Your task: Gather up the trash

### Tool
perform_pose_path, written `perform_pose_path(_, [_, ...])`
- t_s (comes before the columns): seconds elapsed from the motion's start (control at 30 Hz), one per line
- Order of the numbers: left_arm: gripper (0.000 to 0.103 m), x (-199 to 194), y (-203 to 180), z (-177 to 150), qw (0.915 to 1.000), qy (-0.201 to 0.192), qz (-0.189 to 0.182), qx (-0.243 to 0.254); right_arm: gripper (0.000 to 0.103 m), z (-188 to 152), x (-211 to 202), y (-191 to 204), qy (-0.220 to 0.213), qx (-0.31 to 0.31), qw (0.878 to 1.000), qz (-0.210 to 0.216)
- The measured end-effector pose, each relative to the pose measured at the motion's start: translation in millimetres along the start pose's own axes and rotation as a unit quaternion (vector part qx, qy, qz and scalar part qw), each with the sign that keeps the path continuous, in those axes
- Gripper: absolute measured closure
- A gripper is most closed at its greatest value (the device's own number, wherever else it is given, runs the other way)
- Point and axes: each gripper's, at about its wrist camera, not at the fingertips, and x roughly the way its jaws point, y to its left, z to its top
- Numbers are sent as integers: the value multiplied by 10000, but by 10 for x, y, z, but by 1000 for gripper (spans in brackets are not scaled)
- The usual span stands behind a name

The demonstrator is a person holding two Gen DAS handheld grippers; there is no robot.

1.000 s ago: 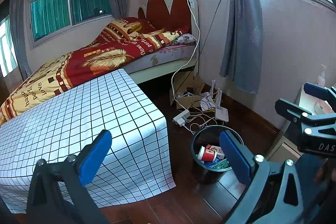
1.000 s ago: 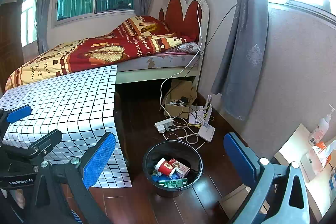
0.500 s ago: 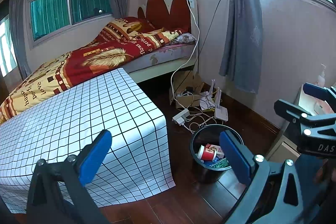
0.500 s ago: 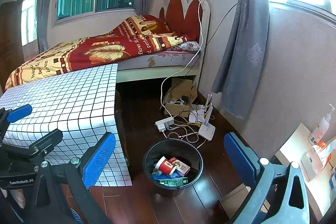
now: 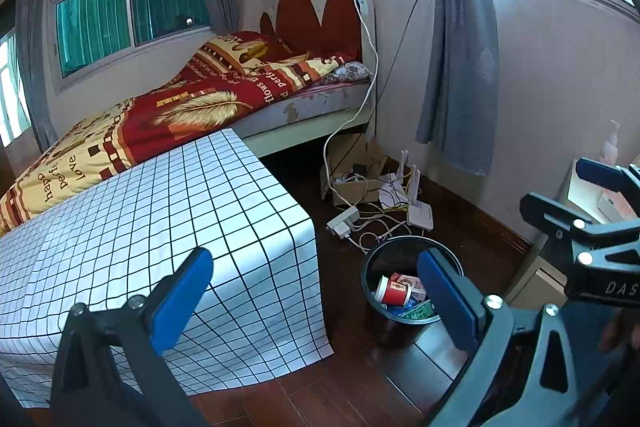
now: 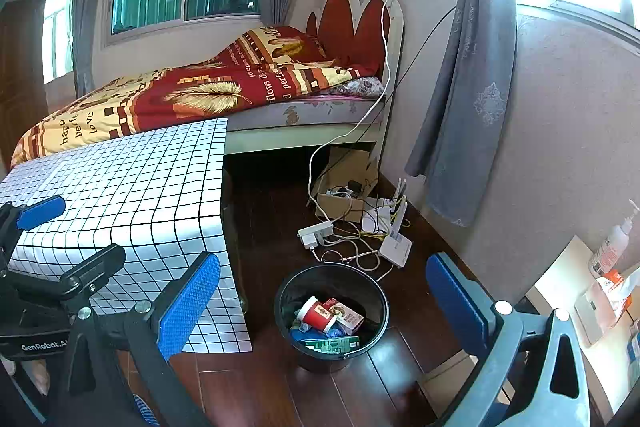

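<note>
Both the left gripper (image 5: 316, 301) and the right gripper (image 6: 322, 301) are hanging wide open and empty. The black bin (image 6: 370, 291) is sitting lower centre, holding a red cup (image 6: 318, 315) and cartons (labels unreadable), with the checked table (image 6: 120, 195) standing left and cables (image 6: 352, 247) trailing just behind.

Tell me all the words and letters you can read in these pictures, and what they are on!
"happ", "perfe", "love", "flows": on the bed blanket.
"GenRobot.A", cut off: on the left hand-held gripper, seen from the right wrist.
"DAS", cut off: on the right hand-held gripper, seen from the left wrist.
Too small or blurred to read: the print on the red cup, the boxes in the bin, and the pump bottle.
</note>
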Motion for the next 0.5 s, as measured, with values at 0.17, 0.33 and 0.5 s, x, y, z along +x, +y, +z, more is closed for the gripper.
perform_pose_path(0.17, [0, 3, 10, -15, 10000, 6, 6, -5, 0, -2, 4, 4, 13, -8, 10000, 12])
perform_pose_path(0.33, [0, 48, -14, -34, 9996, 18, 143, 234, 0, 5, 19, -1, 11, -12, 10000, 14])
perform_pose_path(0.5, [0, 70, -2, -50, 9997, 102, 4, 227, 0, 8, 22, 0, 27, 0, 10000, 18])
